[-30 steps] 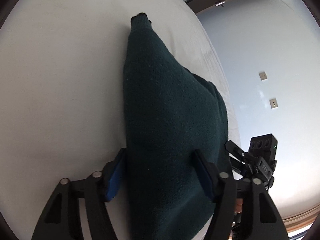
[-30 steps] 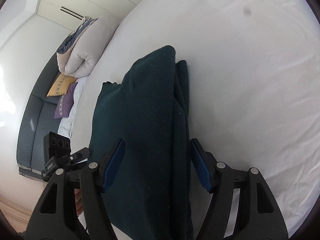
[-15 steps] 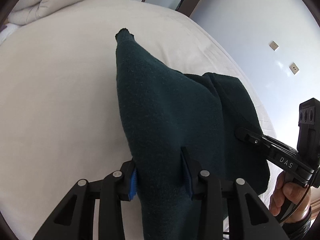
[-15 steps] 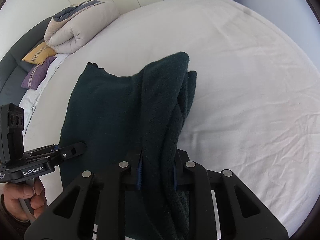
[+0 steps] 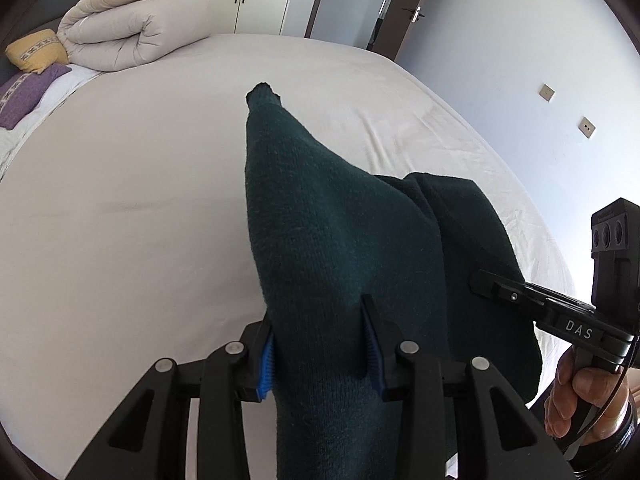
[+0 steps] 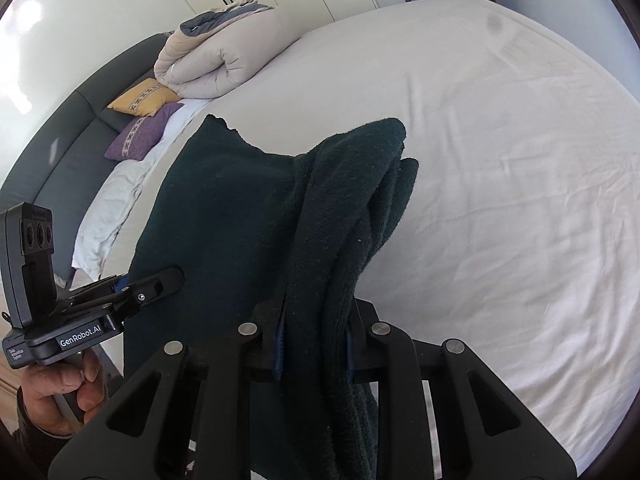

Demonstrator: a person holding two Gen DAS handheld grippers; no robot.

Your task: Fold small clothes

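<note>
A dark green knit garment [image 5: 340, 240] hangs lifted over the white bed sheet [image 5: 120, 220]. My left gripper [image 5: 320, 352] is shut on a thick bunch of one end of it, blue pads pressed into the cloth. My right gripper [image 6: 314, 344] is shut on the other end, where several layers [image 6: 360, 200] bunch up. The garment [image 6: 224, 216] stretches between the two grippers. Each wrist view shows the other gripper with a hand on its handle: the right gripper [image 5: 500, 288] at the right edge, the left gripper [image 6: 152, 284] at the left edge.
A rolled beige duvet [image 5: 132, 28] lies at the head of the bed, with a yellow cushion [image 5: 36, 50] and a purple cushion [image 5: 24, 92] beside it. A dark grey headboard [image 6: 52, 148] runs behind. Wardrobe doors and a doorway stand beyond the bed.
Both grippers closed onto the garment and lifted it off the sheet, rising and drawing back so more of the bed and room shows.
</note>
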